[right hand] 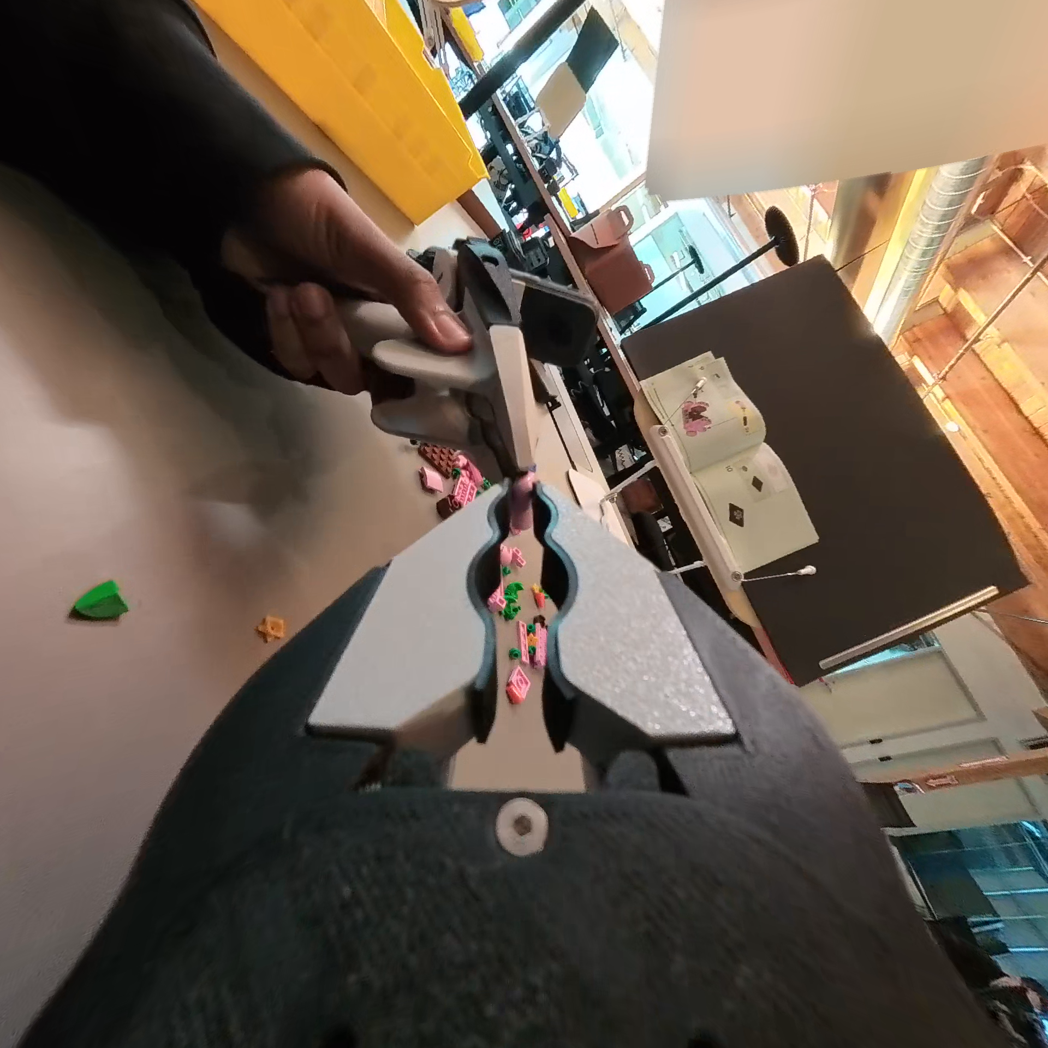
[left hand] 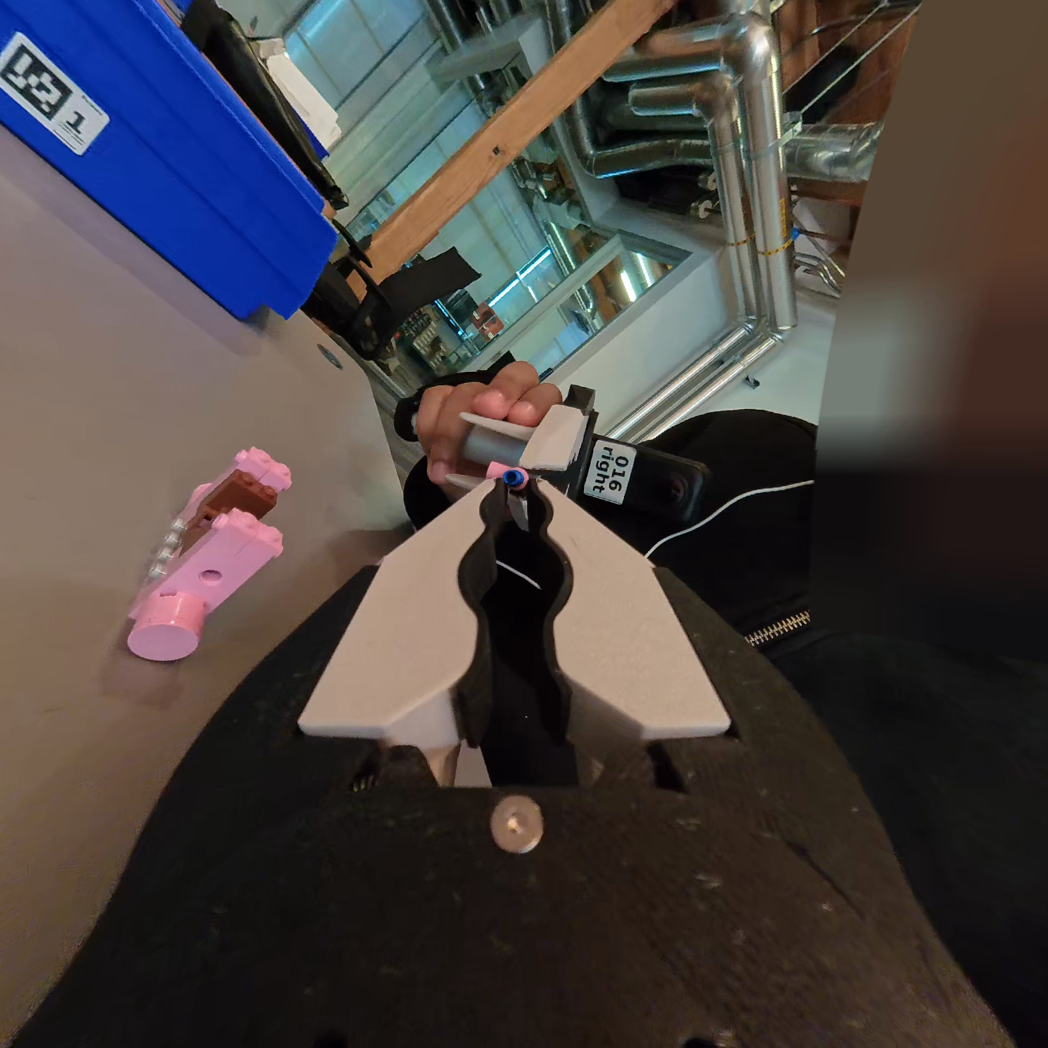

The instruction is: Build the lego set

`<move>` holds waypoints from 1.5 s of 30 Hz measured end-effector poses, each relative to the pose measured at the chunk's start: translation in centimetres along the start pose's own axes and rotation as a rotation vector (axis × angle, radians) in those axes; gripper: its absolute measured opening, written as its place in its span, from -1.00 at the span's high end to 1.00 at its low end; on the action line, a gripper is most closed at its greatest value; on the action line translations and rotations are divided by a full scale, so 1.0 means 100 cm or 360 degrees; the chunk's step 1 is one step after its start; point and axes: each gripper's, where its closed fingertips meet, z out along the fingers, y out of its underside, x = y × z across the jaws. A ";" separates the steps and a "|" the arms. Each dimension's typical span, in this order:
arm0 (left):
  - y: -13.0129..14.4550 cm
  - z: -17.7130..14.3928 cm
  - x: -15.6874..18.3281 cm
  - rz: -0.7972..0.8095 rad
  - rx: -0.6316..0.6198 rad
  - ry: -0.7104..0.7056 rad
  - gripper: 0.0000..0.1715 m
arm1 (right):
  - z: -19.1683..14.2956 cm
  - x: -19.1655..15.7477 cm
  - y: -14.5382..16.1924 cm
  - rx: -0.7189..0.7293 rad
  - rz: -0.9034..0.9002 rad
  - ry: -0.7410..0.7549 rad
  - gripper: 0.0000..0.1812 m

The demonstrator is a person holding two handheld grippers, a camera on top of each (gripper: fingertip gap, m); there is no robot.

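Between the two tools, held up off the bench, the joining happens tip to tip. The left gripper point(left hand: 513, 493) has its jaws pinched nearly shut on a small blue pin point(left hand: 514, 477), only the pin's end showing past the tips. The right gripper point(right hand: 524, 499) has its jaws closed on a small pink piece point(right hand: 522, 502), which stands out beyond the tips. Pin and piece meet end to end, each tool gripping its part by the very tip so that the mating ends stay free; I judge the step to be pushing the pin into the pink piece. Holding both in the air lets each hand turn its part to line them up.

Outward on the bench, a pink and brown assembly point(left hand: 218, 544) lies on its side well apart from the tools, likely set down until this small part is ready. Loose pink and green bricks point(right hand: 519, 629) are scattered farther along, with a green piece point(right hand: 101, 608) and a small orange piece point(right hand: 271, 628) lying apart from them. An instruction booklet point(right hand: 731, 470) stands open on a black stand beyond the bench's far edge. A blue bin point(left hand: 164, 164) and a yellow bin point(right hand: 363, 96) sit by the bench's edges.
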 end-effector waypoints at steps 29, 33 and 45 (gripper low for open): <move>-0.019 -0.034 -0.010 0.0417 0.0237 -0.0503 0.91 | -0.101 -0.017 0.126 -0.1736 0.1328 -0.0960 0.94; -0.014 -0.033 -0.015 0.0395 0.0190 -0.0543 0.94 | -0.122 -0.021 0.142 -0.2098 0.1521 -0.1181 0.94; -0.012 -0.037 -0.021 0.0282 0.0208 -0.0540 0.96 | -0.123 -0.027 0.155 -0.2372 0.1491 -0.1299 0.94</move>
